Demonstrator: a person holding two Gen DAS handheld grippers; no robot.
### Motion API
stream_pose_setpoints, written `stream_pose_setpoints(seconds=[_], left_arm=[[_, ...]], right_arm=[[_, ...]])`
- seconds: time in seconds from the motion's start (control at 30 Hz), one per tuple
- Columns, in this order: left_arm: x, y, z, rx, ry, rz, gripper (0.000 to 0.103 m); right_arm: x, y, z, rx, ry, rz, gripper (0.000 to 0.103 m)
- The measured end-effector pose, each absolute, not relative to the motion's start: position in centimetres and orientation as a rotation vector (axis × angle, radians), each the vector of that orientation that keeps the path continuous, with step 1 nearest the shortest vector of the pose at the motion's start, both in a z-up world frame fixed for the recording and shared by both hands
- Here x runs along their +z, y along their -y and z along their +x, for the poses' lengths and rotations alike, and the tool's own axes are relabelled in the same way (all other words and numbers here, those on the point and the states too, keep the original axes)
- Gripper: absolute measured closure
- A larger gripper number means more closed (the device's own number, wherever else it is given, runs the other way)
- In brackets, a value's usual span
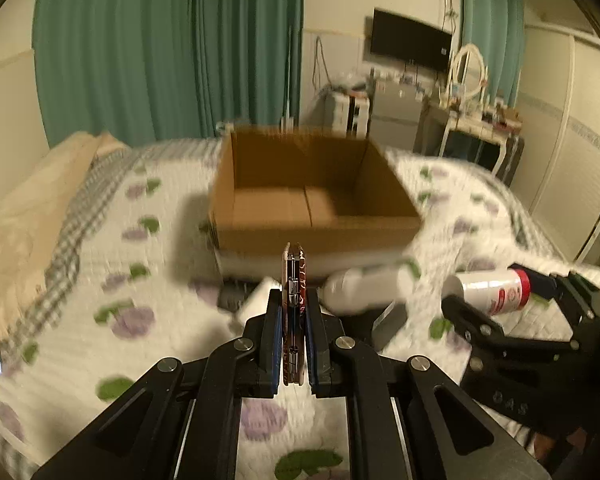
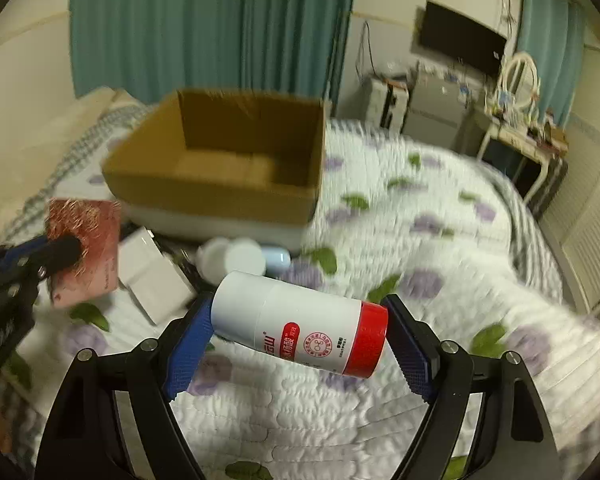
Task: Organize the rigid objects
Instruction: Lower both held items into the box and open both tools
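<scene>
Fingers of my right gripper (image 2: 300, 332) clamp a white bottle (image 2: 296, 328) end to end at lower centre; it looks light, stiff and slick, so mid-body is safer. Its red label's Chinese print is unreadable. My left gripper (image 1: 294, 312) pinches a thin, rigid reddish case (image 1: 294, 280) edge-on, below the cardboard box (image 1: 312, 188) on the bed (image 1: 140, 264).

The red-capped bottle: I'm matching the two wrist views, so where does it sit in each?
Left wrist: bottle at right edge, held in the right gripper.
Right wrist: bottle at lower centre, lengthwise between the fingers.
Shared landmark: cardboard box on the bed, beyond it in both.
</scene>
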State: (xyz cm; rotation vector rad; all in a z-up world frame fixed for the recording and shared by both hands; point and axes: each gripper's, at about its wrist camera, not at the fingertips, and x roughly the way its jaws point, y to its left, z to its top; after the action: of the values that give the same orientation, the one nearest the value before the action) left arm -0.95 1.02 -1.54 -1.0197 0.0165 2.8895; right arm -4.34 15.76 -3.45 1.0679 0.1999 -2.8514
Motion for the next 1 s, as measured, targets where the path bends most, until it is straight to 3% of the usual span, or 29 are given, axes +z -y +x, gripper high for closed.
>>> stream_pose_setpoints(seconds=[0.2,0.47,0.77,1.0], left_arm=[[3.4,-0.4,-3.1,2.908,-0.01,-0.9,0.093],[4.0,-1.2,-10.8,2.896,-0.029,-0.943,0.093],[-1.8,-1.8,-18.5,2.844,-0.063,-1.114,0.093],[-4.9,-1.7,-19.7,2.814,-0.089,-1.186,0.093]], right_arm=[[1.8,-15.9,-6.4,-2.822,-0.127,0.923,0.02],[5.3,-14.7,-14.7,-2.77,-0.069,0.851,0.02],[2.5,-13.7,-21.8,-2.762,-0.06,0.878,0.021],[-0.8,-13.9,-23.5,-2.739,-0.033,0.95,0.02]])
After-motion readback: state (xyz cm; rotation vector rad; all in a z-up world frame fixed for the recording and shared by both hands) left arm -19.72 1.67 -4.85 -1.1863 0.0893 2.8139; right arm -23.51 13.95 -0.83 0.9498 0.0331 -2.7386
